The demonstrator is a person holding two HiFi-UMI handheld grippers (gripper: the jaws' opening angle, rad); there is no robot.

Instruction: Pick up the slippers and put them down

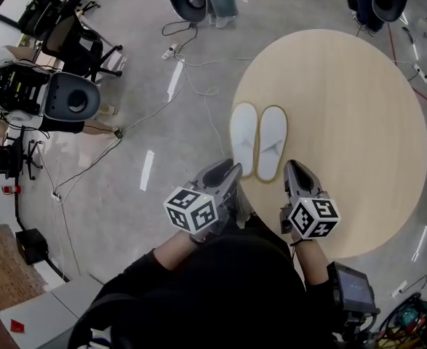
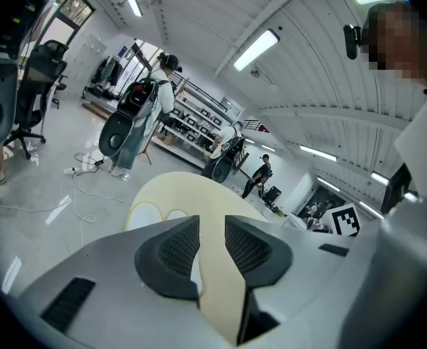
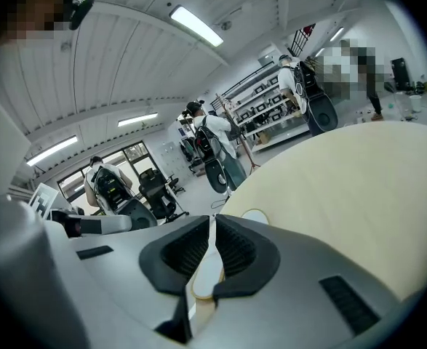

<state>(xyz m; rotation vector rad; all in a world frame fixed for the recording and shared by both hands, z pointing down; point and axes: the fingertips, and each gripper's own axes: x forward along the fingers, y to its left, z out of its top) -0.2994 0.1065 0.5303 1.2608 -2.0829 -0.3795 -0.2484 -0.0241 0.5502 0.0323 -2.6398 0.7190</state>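
Two white slippers lie side by side near the left edge of the round wooden table (image 1: 344, 107), the left slipper (image 1: 243, 138) beside the right slipper (image 1: 273, 142). My left gripper (image 1: 230, 169) hovers just short of the left slipper's heel, its jaws apart with nothing between them. The right gripper (image 1: 294, 167) sits just behind and to the right of the right slipper's heel, jaws shut and empty. In the left gripper view the gripper (image 2: 212, 230) looks along the table towards the slippers (image 2: 146, 213). The right gripper view has its gripper (image 3: 213, 227) above a slipper (image 3: 207, 271).
The table's near edge runs right under both grippers. On the floor to the left, cables (image 1: 191, 71) trail past an office chair (image 1: 71, 97) and a black box (image 1: 31, 244). People with backpack rigs (image 2: 137, 111) stand by shelving far off.
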